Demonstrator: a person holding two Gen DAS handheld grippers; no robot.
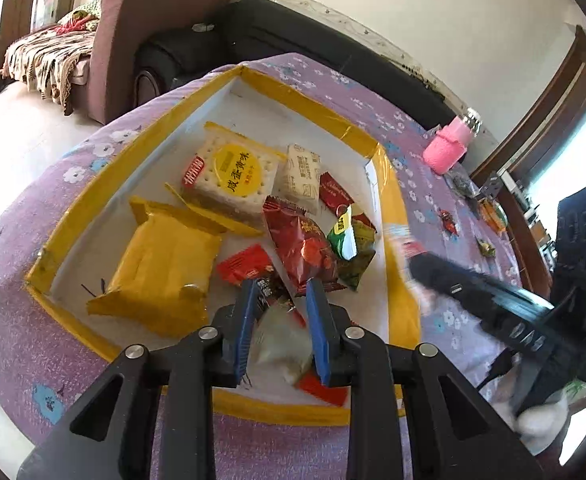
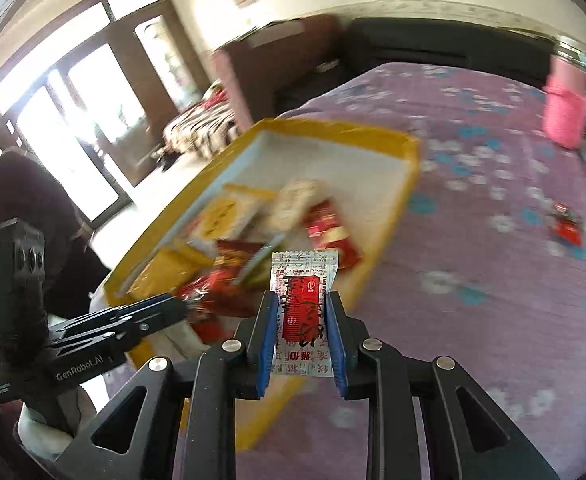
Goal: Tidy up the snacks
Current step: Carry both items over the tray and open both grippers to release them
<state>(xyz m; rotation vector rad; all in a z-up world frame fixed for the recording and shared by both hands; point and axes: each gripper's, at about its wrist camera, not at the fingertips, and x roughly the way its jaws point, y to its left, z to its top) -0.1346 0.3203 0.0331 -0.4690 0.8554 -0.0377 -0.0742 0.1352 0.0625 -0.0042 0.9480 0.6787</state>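
Observation:
A yellow-rimmed white tray (image 1: 125,168) on the purple flowered table holds several snacks: a yellow cracker pack (image 1: 229,176), a yellow pouch (image 1: 161,268), a red chip bag (image 1: 305,244), a green packet (image 1: 351,240). My left gripper (image 1: 279,292) hovers over the tray's near end, its jaws apart around a clear-and-red packet (image 1: 281,344); I cannot tell if they pinch it. My right gripper (image 2: 299,304) is shut on a white-and-red sachet (image 2: 303,308), held above the tray's near right rim (image 2: 389,216). The right gripper shows blurred in the left wrist view (image 1: 417,264).
Loose small snacks lie on the table to the right of the tray (image 1: 449,220) (image 2: 567,224). A pink knitted bottle (image 1: 447,148) stands at the far right. A sofa and an armchair stand behind the table. The left gripper (image 2: 181,304) reaches in from the left.

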